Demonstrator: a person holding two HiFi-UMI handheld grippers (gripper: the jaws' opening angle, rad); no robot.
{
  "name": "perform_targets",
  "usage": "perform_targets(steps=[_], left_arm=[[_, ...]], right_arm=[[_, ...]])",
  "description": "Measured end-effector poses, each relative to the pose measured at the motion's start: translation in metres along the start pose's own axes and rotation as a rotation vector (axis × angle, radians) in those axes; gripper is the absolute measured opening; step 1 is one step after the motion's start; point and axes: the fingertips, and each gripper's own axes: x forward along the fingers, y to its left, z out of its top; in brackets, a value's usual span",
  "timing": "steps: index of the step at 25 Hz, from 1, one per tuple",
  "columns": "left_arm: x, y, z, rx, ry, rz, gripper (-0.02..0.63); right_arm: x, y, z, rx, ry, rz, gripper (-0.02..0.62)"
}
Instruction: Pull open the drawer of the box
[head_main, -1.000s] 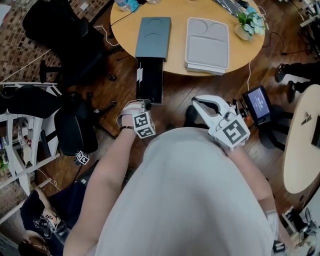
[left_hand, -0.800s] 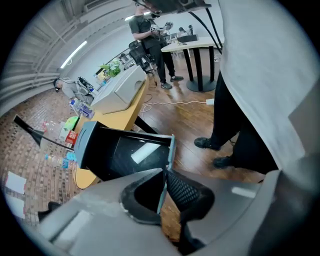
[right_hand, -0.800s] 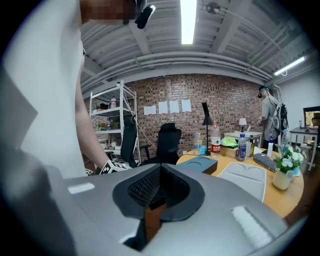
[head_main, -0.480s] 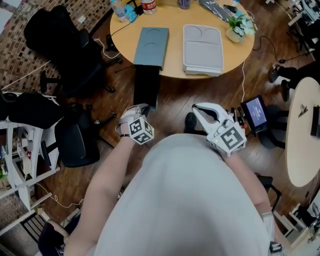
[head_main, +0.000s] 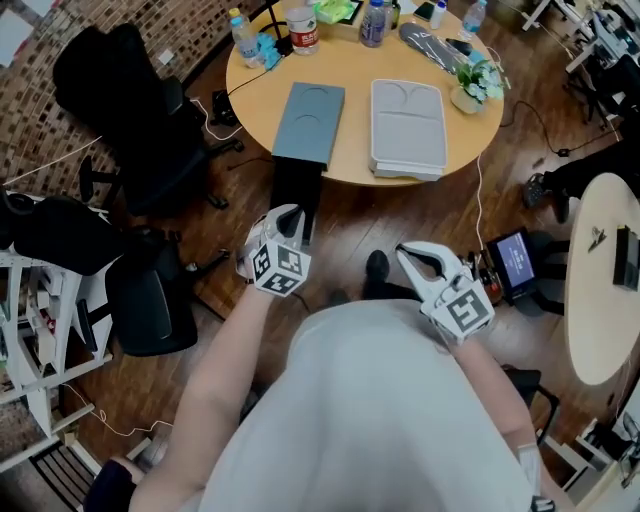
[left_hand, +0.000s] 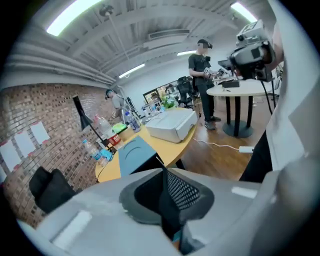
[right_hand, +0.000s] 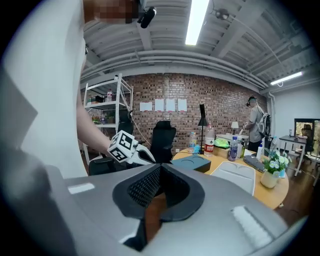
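In the head view the drawer (head_main: 297, 190) already hangs out of the box (head_main: 310, 122) past the worktop's (head_main: 470, 135) near edge, so the left tongs (head_main: 289, 213), just near of it, should back away without knocking it. The left gripper view shows them having just been closing, together on nothing. The right gripper view shows the right tongs (right_hand: 152, 187) closed and empty.

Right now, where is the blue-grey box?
In the head view, the blue-grey box lies on the round table, left of the light grey tray; its black drawer sticks out over the near edge.
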Motion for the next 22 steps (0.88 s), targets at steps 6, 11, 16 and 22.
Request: perform_targets(steps=[6, 11, 16, 22], left_arm=[[-0.062, 0.003, 0.041, -0.130, -0.177, -0.008, 0.006], [-0.096, -0.029, 0.068, -0.244, -0.286, -0.090, 0.005], [-0.125, -0.046, 0.073, -0.324, -0.354, -0.141, 0.005], [-0.148, -0.062, 0.072, -0.412, -0.414, -0.189, 0.005]], right_arm=[[0.013, 0.004, 0.007, -0.026, 0.045, -0.011, 0.005], [0.007, 0.024, 0.016, -0.084, 0.026, 0.042, 0.005], [0.005, 0.048, 0.021, -0.103, 0.023, 0.075, 0.005], [0.001, 0.070, 0.020, -0.074, 0.008, 0.089, 0.005]])
